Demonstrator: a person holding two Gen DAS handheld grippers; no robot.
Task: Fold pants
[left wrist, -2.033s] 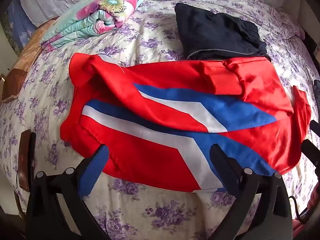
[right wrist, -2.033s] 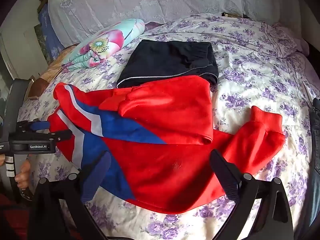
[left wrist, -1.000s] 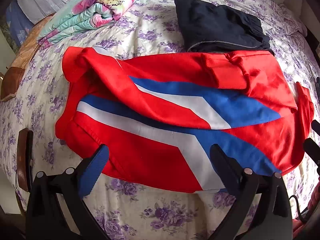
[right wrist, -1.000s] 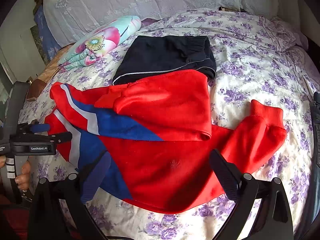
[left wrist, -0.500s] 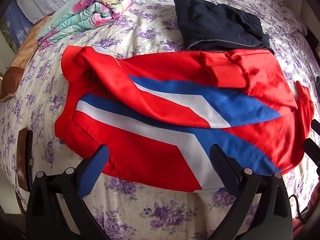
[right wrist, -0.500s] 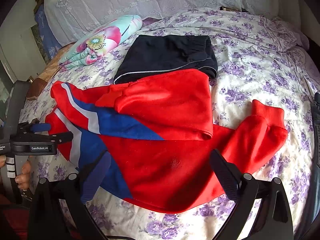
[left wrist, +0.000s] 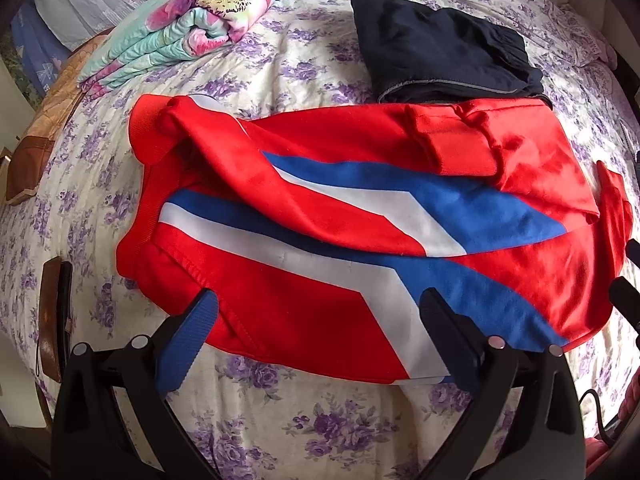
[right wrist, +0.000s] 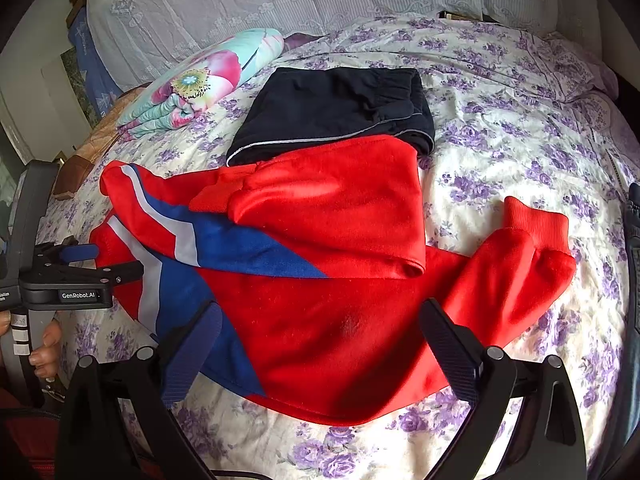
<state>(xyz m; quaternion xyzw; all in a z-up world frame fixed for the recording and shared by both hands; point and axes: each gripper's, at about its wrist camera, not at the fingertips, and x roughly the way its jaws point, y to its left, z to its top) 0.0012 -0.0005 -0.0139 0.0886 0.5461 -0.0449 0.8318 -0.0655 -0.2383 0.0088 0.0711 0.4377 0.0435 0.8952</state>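
Observation:
Red pants with blue and white stripes (left wrist: 360, 216) lie loosely folded across the flowered bed; they also show in the right wrist view (right wrist: 320, 248). One ribbed cuff (right wrist: 536, 224) sticks out to the right. My left gripper (left wrist: 318, 320) is open and empty, hovering over the pants' near edge. It also appears at the left of the right wrist view (right wrist: 84, 260). My right gripper (right wrist: 320, 328) is open and empty above the pants' near red part.
Folded dark pants (left wrist: 440, 56) lie behind the red ones, partly under their far edge. A rolled floral quilt (left wrist: 192, 28) sits at the back left. Brown objects (left wrist: 56, 316) lie at the bed's left edge. White pillows (right wrist: 280, 0) line the headboard.
Both grippers have drifted only slightly over the pants and stay open. The pants have not moved.

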